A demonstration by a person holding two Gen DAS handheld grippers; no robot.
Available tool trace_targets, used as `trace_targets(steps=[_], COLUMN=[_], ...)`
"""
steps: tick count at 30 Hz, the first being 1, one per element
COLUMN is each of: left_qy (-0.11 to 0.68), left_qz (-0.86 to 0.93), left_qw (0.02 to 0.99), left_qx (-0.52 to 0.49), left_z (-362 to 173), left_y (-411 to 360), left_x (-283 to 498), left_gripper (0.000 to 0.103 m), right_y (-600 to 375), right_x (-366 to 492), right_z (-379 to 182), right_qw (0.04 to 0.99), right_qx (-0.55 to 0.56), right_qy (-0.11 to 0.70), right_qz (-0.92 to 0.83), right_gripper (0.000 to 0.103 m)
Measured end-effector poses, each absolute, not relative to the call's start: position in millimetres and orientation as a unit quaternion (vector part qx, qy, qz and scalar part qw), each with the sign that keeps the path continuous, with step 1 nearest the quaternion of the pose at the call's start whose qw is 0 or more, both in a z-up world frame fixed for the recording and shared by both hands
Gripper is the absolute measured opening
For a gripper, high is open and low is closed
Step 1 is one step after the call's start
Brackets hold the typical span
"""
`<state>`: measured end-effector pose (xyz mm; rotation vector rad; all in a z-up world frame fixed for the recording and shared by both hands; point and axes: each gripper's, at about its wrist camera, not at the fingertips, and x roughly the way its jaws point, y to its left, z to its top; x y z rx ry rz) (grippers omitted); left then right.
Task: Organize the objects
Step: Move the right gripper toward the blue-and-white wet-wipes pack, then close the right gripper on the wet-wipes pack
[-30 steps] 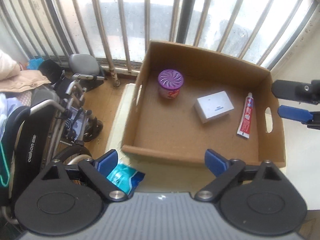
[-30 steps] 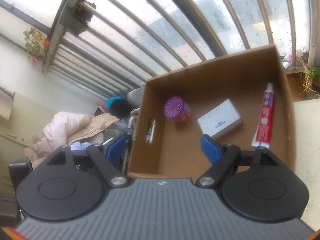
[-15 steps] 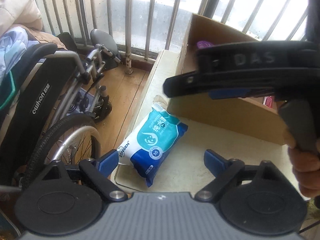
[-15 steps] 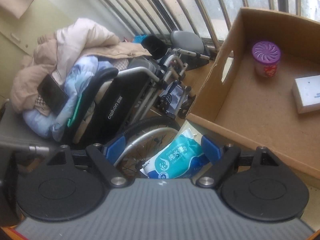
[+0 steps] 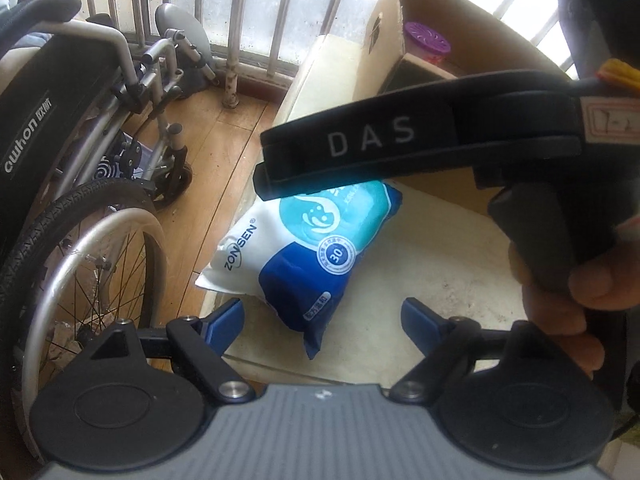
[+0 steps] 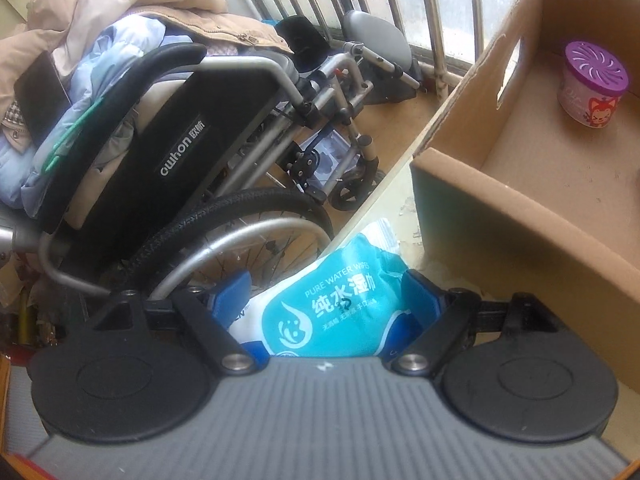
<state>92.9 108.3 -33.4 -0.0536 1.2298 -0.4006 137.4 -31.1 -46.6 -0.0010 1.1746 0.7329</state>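
Since half a second ago my right tool has dropped from above the wet-wipes pack to straddle it, and my left tool has closed in on the pack's near end. The pack lies flat on the table, close to its left edge and just in front of the cardboard box, which holds a purple-lidded tub.

What worries me is the soft, slippery wrapper: I judge that a squeeze this near one end could let the pack bulge out or droop, and a droop could catch the box's front wall on the way in. The table edge is close too, with the wheelchair and floor beyond, so a nudge to the left could push the pack off.

The right tool's blue pads sit either side of the teal end, fingers still fairly wide; I cannot tell whether they press the wrapper yet. The left tool is spread wide and holds nothing, its pads just short of the dark blue end.
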Motion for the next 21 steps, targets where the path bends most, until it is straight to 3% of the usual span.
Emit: trace_targets(steps=[21], left_qy=[0.563], left_qz=[-0.220], left_qw=[0.796], left_qx=[0.017], left_z=[-31], left_y=[88], left_x=[86], left_gripper=[0.087], right_y=[-58], right_x=[124], right_z=[-50], right_qw=[0.732], right_qx=[0.047], right_qy=[0.593], right_qz=[0.333], right_gripper=[0.088])
